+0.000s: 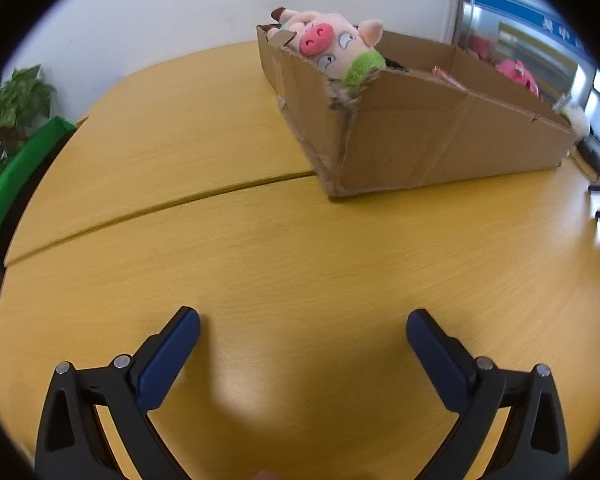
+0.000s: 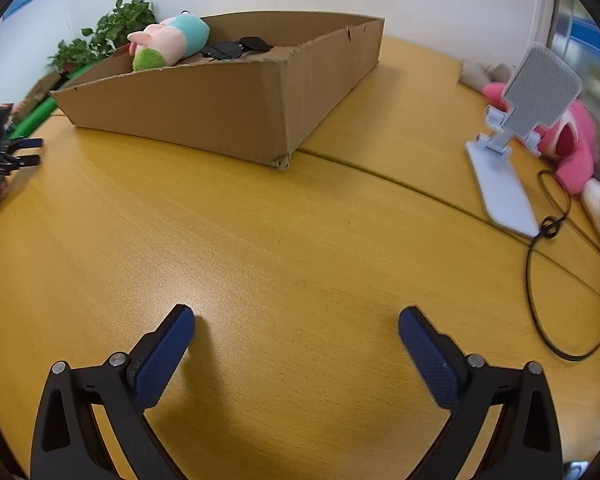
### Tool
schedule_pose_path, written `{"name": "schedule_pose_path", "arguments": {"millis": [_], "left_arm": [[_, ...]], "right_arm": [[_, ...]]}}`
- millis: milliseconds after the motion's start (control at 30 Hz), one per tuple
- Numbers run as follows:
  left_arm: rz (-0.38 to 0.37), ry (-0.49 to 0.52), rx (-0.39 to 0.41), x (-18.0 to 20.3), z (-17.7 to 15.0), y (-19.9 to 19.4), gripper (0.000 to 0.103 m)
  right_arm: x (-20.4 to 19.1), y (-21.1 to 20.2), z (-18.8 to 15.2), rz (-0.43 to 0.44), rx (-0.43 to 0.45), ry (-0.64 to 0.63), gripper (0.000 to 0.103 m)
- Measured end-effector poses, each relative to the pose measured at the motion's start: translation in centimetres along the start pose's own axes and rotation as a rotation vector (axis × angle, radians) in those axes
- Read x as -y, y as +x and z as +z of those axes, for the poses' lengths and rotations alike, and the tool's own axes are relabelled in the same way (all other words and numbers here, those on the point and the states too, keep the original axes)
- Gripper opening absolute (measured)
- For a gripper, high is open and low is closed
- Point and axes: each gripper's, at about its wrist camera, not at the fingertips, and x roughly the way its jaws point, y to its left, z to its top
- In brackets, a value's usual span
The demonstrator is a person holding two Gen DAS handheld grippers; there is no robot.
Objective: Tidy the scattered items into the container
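Observation:
A shallow cardboard box (image 1: 440, 148) stands on the yellow wooden table (image 1: 260, 248); it also shows in the right wrist view (image 2: 204, 104). A pink pig plush (image 1: 336, 46) lies in one corner of the box, also seen from the right (image 2: 168, 42), with black sunglasses (image 2: 236, 49) beside it. My left gripper (image 1: 302, 326) is open and empty above bare table. My right gripper (image 2: 296, 326) is open and empty, well short of the box. A white phone stand (image 2: 512, 136) and a pink plush (image 2: 572, 144) sit on the table at the right.
A black cable (image 2: 540, 264) loops on the table near the phone stand. A seam (image 1: 160, 204) runs across the tabletop. A green plant (image 2: 108, 32) and a green bar (image 1: 12, 176) lie beyond the table edge. The other gripper (image 2: 16, 156) shows at the left.

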Motion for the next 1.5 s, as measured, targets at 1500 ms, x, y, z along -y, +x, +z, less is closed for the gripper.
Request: {"name": "schedule_pose_path", "arguments": {"millis": [1500], "left_arm": [[-0.108, 0.147, -0.001, -3.8, 1.3, 0.8, 0.103]], "right_arm": [[4.4, 0.0, 0.4, 0.116, 0.028, -0.155, 0.103]]}}
